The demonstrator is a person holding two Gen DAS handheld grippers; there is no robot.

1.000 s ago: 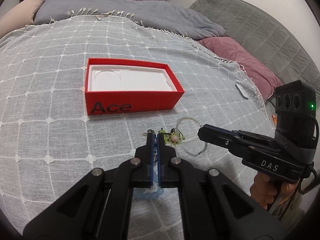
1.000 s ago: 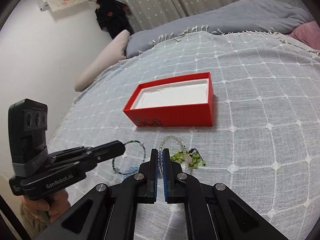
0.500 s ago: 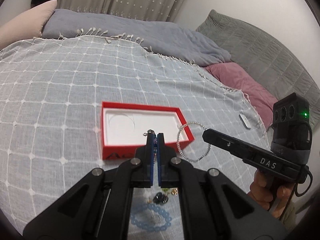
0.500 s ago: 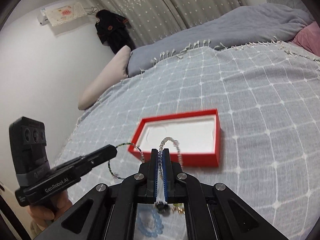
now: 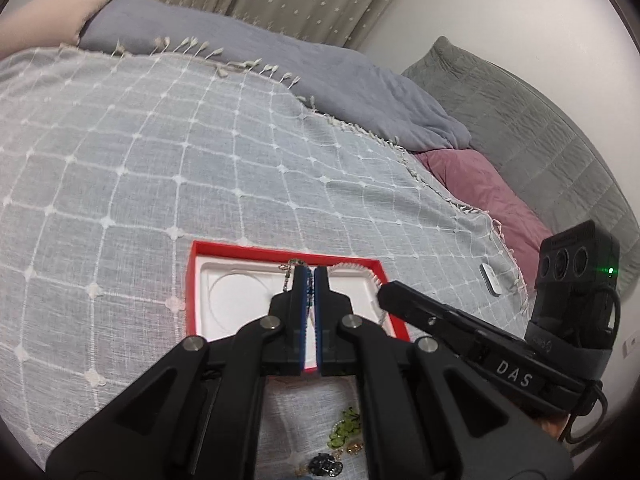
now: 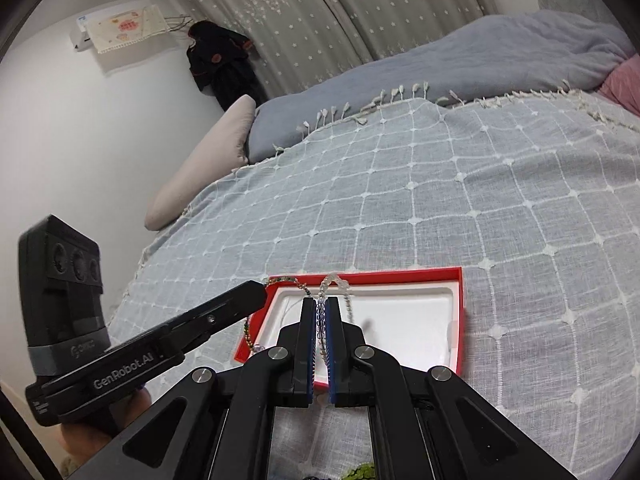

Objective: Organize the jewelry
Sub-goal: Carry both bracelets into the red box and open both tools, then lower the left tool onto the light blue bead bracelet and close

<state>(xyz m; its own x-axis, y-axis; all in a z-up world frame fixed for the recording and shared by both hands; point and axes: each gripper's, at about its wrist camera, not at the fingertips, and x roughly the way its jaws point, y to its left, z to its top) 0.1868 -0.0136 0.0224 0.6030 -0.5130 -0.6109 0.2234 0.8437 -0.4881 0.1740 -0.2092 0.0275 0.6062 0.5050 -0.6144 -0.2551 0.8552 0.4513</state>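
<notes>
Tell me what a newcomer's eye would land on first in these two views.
First, the bright red cardboard box with a white moulded insert, lying open on the pale grey checked bedspread. Next, the two black claws poised over it: the right claw is shut on a clear beaded bracelet, and the left claw is shut on a dark multicoloured beaded bracelet. A green beaded trinket lies on the bedspread nearer the cameras.

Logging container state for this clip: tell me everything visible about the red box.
The red box is a shallow, open rectangular carton, lidless, with thin red walls and a white moulded insert showing a faint circular recess at one end. It lies flat on the grey grid-patterned bedspread. Nothing rests inside it. Both shut grippers hover over its near side, the left gripper pinching a dark beaded bracelet and the right gripper a clear beaded bracelet.
</notes>
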